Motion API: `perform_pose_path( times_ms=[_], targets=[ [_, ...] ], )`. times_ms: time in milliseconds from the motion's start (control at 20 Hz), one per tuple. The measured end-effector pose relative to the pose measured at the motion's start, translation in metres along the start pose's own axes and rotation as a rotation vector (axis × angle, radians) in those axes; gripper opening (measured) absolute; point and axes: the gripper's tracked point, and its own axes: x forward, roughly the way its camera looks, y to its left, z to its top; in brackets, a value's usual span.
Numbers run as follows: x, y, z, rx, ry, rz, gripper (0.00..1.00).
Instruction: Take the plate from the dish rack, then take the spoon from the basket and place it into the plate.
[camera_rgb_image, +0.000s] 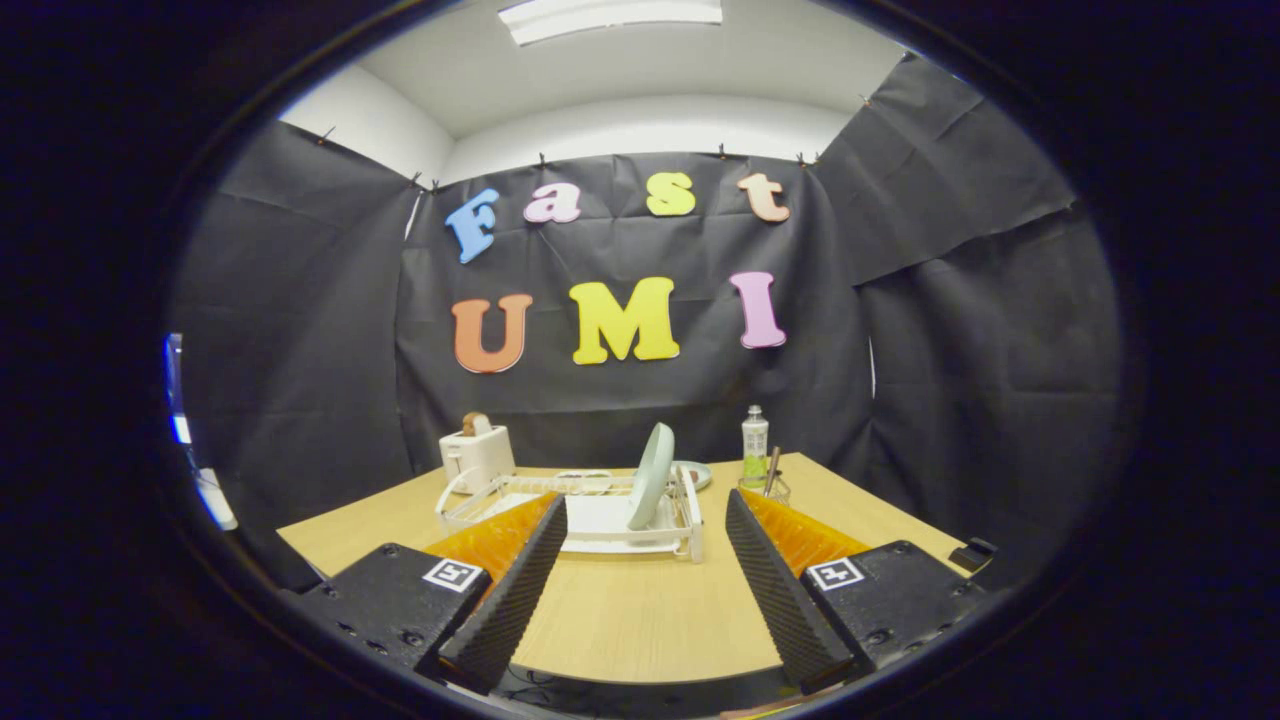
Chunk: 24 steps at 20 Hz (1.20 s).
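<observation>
- gripper (645, 585) spread wide, holding nothing; fingers (515, 590) hang over the near table edge w/ bare wood between them
- table (640, 620) light wood; all items sit toward the far side, well ahead of the fingers
- rack (590, 520) white wire, mid-table, just beyond the fingertips; looks to sit on a white drip tray
- plate (652, 476) pale green, standing on edge in the rack's right part, leaning slightly; rim faces the gripper, so it reads thin from here
- basket (765, 489) small wire one, right of the rack, near the far edge; spoon (772, 470) stands in it, handle up, tilted; bowl end hidden
- bottle (755, 446) clear, just behind the basket; toaster (477, 456) white, far left behind the rack, w/ something brown in the slot; a shallow dish (693, 474) lies flat behind the plate, partly hidden
- step, as I judge it: the very start, approach to the plate; nothing taken yet; spoon step untouched
- next move calls for: go fwd and a bit right to line the jaws on the plate's upper rim; close across its thickness; lift straight up to clear the rack wires
- risk: thin glazed rim may slip or swing in the pinch; rack may drag along if the plate snags
</observation>
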Motion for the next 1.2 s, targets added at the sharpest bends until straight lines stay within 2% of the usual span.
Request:
perform_pose_path(
  times_ms=[350, 650, 900, 1050, 1200],
  targets=[
    [0.010, -0.026, 0.007, -0.025, 0.027, -0.117, 1.00],
    [0.046, -0.012, 0.039, -0.038, 0.069, -0.070, 1.00],
    [0.105, -0.009, 0.071, 0.010, 0.180, -0.054, 1.00],
    [0.153, -0.008, 0.085, 0.027, 0.302, -0.049, 1.00],
    [0.201, -0.014, 0.087, -0.030, 0.420, -0.083, 1.00]
  ],
)
